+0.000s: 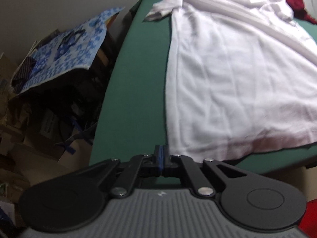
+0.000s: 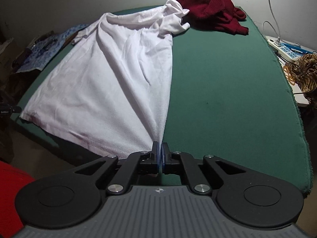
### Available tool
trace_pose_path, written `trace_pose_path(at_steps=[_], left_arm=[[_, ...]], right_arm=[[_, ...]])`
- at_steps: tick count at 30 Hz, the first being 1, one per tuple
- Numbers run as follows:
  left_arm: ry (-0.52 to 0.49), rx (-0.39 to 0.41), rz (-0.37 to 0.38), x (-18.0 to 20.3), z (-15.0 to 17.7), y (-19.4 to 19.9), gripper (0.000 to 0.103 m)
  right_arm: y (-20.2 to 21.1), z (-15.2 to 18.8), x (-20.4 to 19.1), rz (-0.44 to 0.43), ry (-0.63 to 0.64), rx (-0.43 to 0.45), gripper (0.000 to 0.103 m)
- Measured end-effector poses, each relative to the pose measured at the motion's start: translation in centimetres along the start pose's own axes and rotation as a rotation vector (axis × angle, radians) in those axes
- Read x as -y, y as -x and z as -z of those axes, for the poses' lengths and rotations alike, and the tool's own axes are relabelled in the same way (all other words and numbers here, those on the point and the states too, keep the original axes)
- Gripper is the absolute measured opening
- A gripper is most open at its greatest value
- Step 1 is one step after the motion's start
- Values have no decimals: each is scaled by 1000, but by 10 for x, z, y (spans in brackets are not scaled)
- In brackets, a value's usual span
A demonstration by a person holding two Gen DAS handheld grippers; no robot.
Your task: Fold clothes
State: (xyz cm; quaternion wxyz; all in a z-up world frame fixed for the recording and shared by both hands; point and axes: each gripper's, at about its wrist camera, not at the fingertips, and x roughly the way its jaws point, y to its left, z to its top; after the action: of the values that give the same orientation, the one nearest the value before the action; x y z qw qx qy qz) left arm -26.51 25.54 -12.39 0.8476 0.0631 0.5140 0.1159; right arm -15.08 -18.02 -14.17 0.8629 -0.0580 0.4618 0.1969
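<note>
Both grippers (image 1: 162, 154) (image 2: 160, 151) pinch white shirt's (image 2: 103, 83) near hem.

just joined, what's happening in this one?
Someone with two handheld grippers is folding a white shirt spread on a green table. The right gripper is shut on the shirt's near hem corner, with the fabric pulled taut up to it. The left gripper is shut at the opposite near corner; whether it actually holds cloth can't be told. A dark red garment lies bunched at the far end, untouched. No fold made yet.
</note>
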Motion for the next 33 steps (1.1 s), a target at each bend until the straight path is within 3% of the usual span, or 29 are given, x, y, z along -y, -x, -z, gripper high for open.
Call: trace_pose_path(at_steps=[2, 5, 6, 7, 9, 12, 14, 16, 19, 20, 21, 22, 23, 27, 29, 30, 32, 33], left_arm=[[34, 46, 28, -4, -6, 13, 0], [39, 167, 76, 7, -21, 37, 7], [35, 202, 97, 14, -27, 42, 11], [30, 203, 128, 23, -33, 38, 21], [12, 167, 147, 41, -39, 21, 31], [-15, 94, 151, 62, -43, -8, 20], [3, 81, 153, 57, -34, -13, 25], [28, 78, 149, 46, -25, -13, 33], [44, 53, 143, 28, -16, -13, 43], [25, 41, 136, 27, -15, -11, 43], [-4, 28, 126, 27, -18, -8, 38], [-20, 30, 131, 26, -23, -6, 18], [-33, 41, 140, 24, -30, -3, 18], [-42, 158, 216, 29, -75, -5, 26], [-84, 147, 220, 41, -91, -22, 27], [-112, 138, 209, 46, -96, -31, 33], [-148, 103, 178, 44, -94, -48, 30], [-142, 105, 192, 37, -91, -50, 35]], right_arm=[[5, 3, 3, 24, 7, -18, 11], [19, -8, 6, 62, -29, 109, 24], [17, -15, 5, 39, -38, 133, 26], [14, -22, 2, 6, -45, 150, 26], [0, -36, -6, -57, -60, 153, 25], [-31, -45, -19, -92, -78, 98, 22], [-40, -41, -15, -82, -121, 78, 20], [-38, -36, -4, -80, -170, 85, 9], [-31, -34, 6, 70, -172, 94, 13], [-29, -36, 7, 103, -179, 98, 19], [-28, -40, 9, 69, -203, 114, 19], [-26, -45, 11, 19, -232, 132, 19], [-30, -52, 5, -4, -235, 137, 19], [-56, -79, -28, -55, -224, 129, 22], [-71, -89, -31, -56, -241, 110, 21], [-76, -92, -30, -43, -254, 103, 18], [-76, -96, -23, 15, -279, 104, 17], [-75, -96, -18, 60, -286, 102, 17]])
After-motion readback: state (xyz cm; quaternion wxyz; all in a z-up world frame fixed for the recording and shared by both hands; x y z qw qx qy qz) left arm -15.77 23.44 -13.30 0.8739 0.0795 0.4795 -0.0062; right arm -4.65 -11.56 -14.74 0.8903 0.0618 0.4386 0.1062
